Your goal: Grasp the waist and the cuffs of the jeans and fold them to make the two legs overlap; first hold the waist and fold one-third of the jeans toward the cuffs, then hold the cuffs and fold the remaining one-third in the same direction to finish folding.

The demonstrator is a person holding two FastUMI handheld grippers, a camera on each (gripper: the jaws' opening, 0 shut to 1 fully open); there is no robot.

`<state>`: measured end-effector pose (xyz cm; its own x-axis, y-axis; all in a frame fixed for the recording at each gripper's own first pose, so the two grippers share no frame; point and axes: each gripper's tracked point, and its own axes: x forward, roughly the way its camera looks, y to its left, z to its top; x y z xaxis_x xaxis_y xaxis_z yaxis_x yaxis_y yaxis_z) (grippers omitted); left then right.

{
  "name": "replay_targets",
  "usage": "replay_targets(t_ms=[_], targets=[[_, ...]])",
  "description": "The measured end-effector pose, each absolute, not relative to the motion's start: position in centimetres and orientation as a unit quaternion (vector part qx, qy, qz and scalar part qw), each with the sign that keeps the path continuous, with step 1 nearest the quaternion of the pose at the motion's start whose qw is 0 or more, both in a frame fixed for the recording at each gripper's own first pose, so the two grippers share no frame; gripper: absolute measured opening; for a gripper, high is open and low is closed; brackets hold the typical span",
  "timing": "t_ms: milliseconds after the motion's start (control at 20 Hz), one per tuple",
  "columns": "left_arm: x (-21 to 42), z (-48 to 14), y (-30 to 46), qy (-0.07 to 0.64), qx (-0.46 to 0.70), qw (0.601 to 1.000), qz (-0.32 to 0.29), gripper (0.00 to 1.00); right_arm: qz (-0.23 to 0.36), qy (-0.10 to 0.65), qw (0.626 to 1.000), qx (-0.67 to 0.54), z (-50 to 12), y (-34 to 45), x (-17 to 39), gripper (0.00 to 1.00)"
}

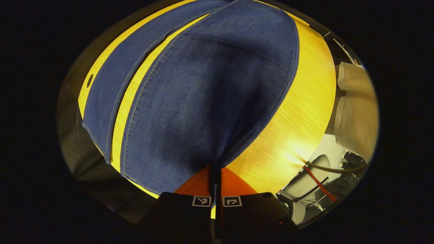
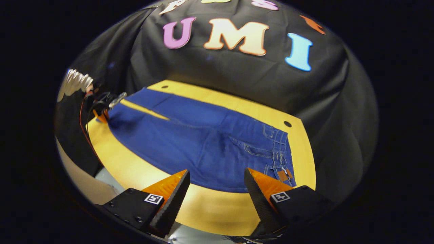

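Note:
Blue jeans lie flat on the yellow table, waist at the right, cuffs at the far left. My right gripper hovers open over the table's near edge, just short of the jeans' near side, nothing between its fingers. In the left gripper view the nearer leg rises in a fold to my left gripper, whose fingers are shut on its cuff. The other leg lies beside it, a strip of table between them. That left gripper also appears far off at the cuffs.
The black cloth wall stands close behind the table. Small round holes mark the tabletop near its far edge. A chair and cables sit off the table's edge, with white cloth beyond.

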<state>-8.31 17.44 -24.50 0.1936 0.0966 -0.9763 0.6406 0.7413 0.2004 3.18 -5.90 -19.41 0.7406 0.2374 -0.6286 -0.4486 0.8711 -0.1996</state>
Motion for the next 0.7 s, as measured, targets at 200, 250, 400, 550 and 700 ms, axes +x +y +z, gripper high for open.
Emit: replay_targets(t_ms=[200, 250, 400, 550, 700], targets=[[-8.3, -24.6, 17.4, 0.613, 0.311, 0.707, -0.165, 0.00, 0.243, 0.384, 0.860, -0.232, -23.5, -8.7, 5.7, 1.00], [-8.3, -24.5, 17.3, 0.615, 0.310, 0.707, -0.159, 0.00, 0.258, 0.401, 0.844, -0.245, -24.6, -9.3, 6.0, 0.99], [-8.4, -24.5, 17.2, 0.634, 0.298, 0.700, -0.141, 0.00, 0.299, 0.448, 0.786, -0.304, -28.3, -11.7, 6.3, 0.99], [-8.3, -24.5, 17.2, 0.648, 0.299, 0.688, -0.130, 0.00, 0.334, 0.468, 0.747, -0.333, -30.0, -12.2, 6.1, 1.00], [-8.3, -24.4, 17.1, 0.659, 0.300, 0.679, -0.122, 0.00, 0.346, 0.481, 0.729, -0.344, -31.7, -12.9, 6.7, 0.99]])
